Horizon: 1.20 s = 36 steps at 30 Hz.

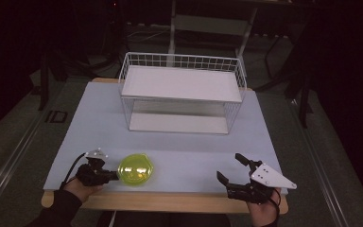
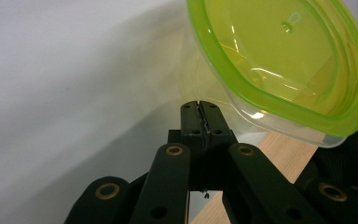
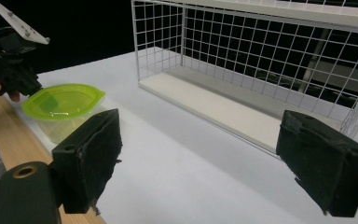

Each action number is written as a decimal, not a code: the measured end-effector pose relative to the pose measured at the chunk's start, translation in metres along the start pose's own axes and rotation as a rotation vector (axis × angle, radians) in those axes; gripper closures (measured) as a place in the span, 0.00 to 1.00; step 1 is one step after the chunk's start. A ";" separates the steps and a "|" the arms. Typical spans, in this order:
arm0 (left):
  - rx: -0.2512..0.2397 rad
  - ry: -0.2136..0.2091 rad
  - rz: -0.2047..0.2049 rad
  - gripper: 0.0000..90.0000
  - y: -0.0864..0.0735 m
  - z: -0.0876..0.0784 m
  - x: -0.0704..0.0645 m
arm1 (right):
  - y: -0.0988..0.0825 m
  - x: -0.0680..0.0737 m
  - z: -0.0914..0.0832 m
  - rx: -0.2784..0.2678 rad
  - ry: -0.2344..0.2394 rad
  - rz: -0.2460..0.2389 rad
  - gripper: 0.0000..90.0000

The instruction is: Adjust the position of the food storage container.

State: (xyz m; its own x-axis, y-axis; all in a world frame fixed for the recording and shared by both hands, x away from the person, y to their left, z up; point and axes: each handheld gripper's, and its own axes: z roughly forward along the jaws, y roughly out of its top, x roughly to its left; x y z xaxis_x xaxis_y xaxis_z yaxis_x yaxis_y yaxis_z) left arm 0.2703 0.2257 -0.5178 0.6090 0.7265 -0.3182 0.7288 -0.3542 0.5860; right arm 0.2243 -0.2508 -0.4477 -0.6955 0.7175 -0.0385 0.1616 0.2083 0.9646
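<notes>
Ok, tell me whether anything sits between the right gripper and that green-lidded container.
Nothing visible does. Bare table lies between the right gripper and the green-lidded container. The left gripper, fingers shut, is at the container's far side, out of that path.

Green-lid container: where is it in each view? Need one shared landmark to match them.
High view: container at lower left, beside the left gripper.
Left gripper view: upper right, just beyond the shut jaws.
Right gripper view: left of centre, near the table's wooden edge.
Shared landmark: the white table top.
</notes>
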 end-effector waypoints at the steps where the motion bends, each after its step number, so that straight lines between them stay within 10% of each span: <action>1: 0.004 0.002 0.002 1.00 0.002 0.002 -0.001 | 0.000 0.000 0.000 -0.002 0.001 0.002 0.15; 23: 0.007 -0.106 -0.003 1.00 0.055 0.067 -0.032 | -0.001 -0.002 -0.001 0.005 0.003 0.002 0.15; 30: -0.012 -0.058 0.039 1.00 0.047 0.052 -0.032 | -0.001 -0.002 -0.001 0.003 0.002 0.002 0.16; 36: -0.037 -0.083 -0.007 1.00 0.027 0.044 -0.036 | -0.001 0.000 0.000 0.007 0.005 -0.001 0.16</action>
State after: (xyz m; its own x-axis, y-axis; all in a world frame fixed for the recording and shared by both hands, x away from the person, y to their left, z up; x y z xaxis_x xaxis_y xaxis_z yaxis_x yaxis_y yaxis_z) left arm 0.2819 0.1643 -0.5229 0.6291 0.6767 -0.3823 0.7220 -0.3265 0.6100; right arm 0.2242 -0.2515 -0.4482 -0.6994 0.7138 -0.0379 0.1656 0.2134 0.9628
